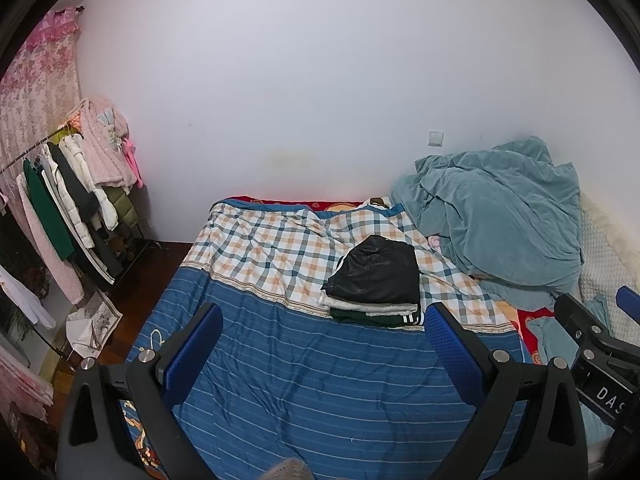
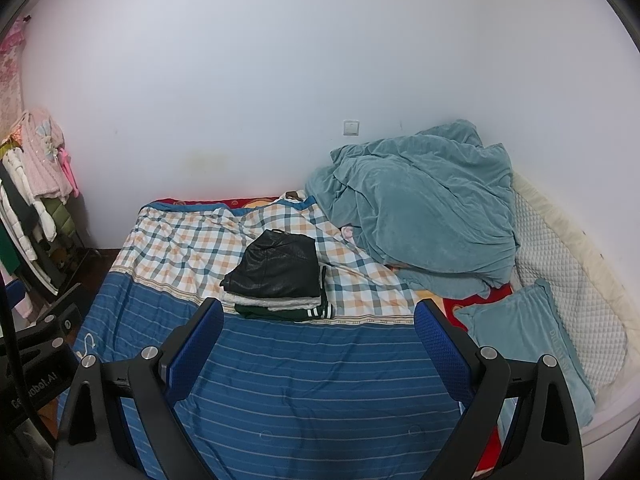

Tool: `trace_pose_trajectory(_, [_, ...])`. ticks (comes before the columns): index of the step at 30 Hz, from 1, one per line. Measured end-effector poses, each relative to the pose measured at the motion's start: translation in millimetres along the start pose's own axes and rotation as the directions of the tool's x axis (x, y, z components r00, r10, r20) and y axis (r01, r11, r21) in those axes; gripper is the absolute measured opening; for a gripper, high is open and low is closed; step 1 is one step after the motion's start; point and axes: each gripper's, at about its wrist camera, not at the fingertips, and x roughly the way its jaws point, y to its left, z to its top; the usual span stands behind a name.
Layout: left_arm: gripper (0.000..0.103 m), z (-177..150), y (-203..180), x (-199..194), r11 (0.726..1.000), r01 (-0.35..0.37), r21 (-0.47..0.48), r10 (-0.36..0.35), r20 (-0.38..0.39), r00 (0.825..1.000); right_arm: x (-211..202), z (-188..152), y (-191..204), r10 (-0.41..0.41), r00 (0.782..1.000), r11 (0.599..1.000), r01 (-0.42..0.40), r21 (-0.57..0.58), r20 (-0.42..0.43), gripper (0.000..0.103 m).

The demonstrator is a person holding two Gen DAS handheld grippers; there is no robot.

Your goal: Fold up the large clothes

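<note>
Still, we hold both tongs, left gripper (image 1: 323, 322) and right gripper (image 2: 319, 318), spread and empty; nudging the folded stack (image 1: 376, 280) would probably topple it.

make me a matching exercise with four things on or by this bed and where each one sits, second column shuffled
Things:
1. black leather garment
2. teal blanket
3. teal pillow
4. clothes rack

Places:
A. bunched in a heap near the wall
B. on the floor left of the bed
C. on top of the folded stack
D. flat at the bed's right edge, beside the quilted headboard

Pairs: 1-C, 2-A, 3-D, 4-B
</note>
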Motion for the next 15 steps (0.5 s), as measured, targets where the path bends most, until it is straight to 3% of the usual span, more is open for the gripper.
trace_pose_trajectory(15, [0.103,1.5,-2.3,-0.9,1.000,-0.002,0.000,0.002,0.007,1.000,-1.5,-0.4,-1.6,0.001,1.000,1.000,-0.002,0.005,0.007,0.097])
